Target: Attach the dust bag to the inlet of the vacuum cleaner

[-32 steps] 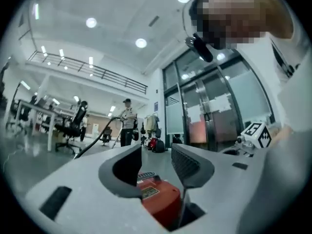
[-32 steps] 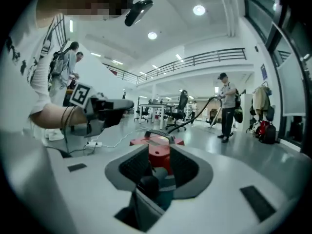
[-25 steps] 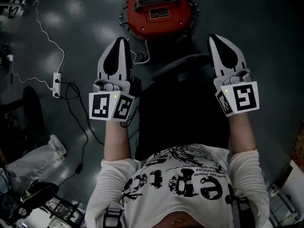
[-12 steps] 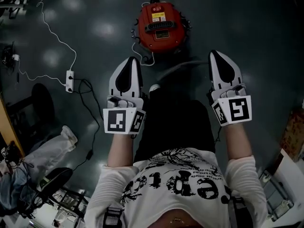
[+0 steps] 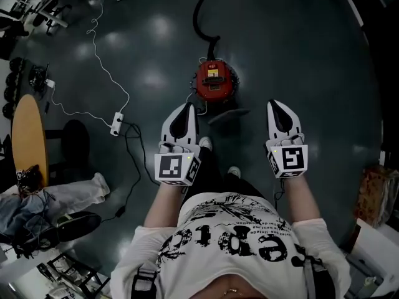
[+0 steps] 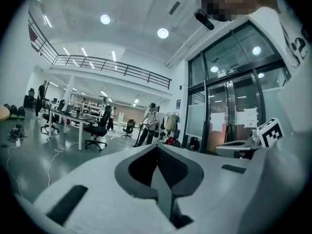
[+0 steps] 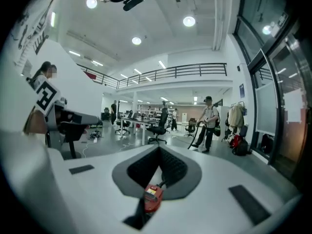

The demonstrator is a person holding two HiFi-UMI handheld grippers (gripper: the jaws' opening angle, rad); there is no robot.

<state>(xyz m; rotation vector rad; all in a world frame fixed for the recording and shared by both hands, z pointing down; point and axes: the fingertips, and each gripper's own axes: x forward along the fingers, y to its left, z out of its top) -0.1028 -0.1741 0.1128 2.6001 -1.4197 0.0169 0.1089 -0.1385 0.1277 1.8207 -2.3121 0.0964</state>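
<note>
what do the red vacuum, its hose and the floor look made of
Vacuum cleaner: likely moulded plastic, smooth red shell with black handle.
Hose: probably flexible plastic or rubber, matte black, lying in a curve.
Floor: hard, smooth dark coating, maybe epoxy or polished concrete; ceiling lights reflect as soft patches.

Glossy dark floor (image 5: 299, 55), desks (image 6: 68, 115) with office chairs (image 6: 97, 129), mezzanine railing (image 6: 112, 65) (round ceiling lights (image 6: 163, 33) above), glass doors (image 6: 234, 111)

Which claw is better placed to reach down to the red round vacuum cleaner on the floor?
Left, marginally. In the head view the red round vacuum cleaner sits nearer the left claw than the right claw. Both are shut, empty.
</note>
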